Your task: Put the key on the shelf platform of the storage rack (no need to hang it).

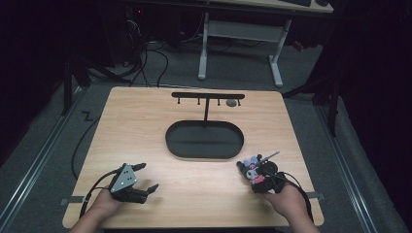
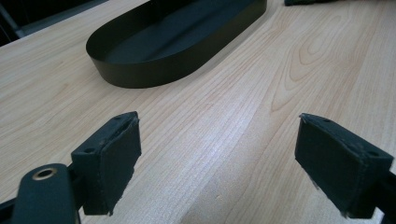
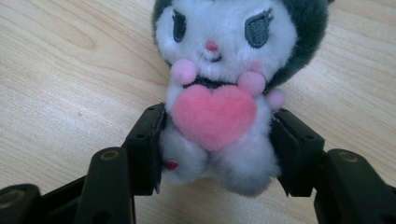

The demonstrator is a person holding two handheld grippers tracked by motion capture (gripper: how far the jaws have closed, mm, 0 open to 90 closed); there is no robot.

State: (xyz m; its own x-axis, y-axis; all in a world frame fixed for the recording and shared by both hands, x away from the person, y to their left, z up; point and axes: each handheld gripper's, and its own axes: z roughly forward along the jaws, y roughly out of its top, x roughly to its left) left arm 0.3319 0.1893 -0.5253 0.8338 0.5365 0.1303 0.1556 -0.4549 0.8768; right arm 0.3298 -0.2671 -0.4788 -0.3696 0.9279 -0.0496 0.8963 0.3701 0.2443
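A small plush toy (image 1: 252,167) lies on the wooden table (image 1: 145,121) at the front right. It has a white face, a dark grey hood and a pink heart on its chest (image 3: 214,114). My right gripper (image 3: 217,149) is shut on the toy's lower body, one pad pressed against each side. A thin metal chain (image 1: 272,155) sticks out from the toy towards the back right. At the front left, my left gripper (image 1: 149,176) rests low over the table. It is open (image 2: 217,154), with only bare wood between its pads.
A black oval tray (image 1: 170,141) sits at the table's middle, seen close in the left gripper view (image 2: 140,74). A black T-shaped hook stand (image 1: 207,95) rises from it, and a small grey object (image 1: 231,103) hangs on it. White desk legs (image 1: 277,63) stand behind.
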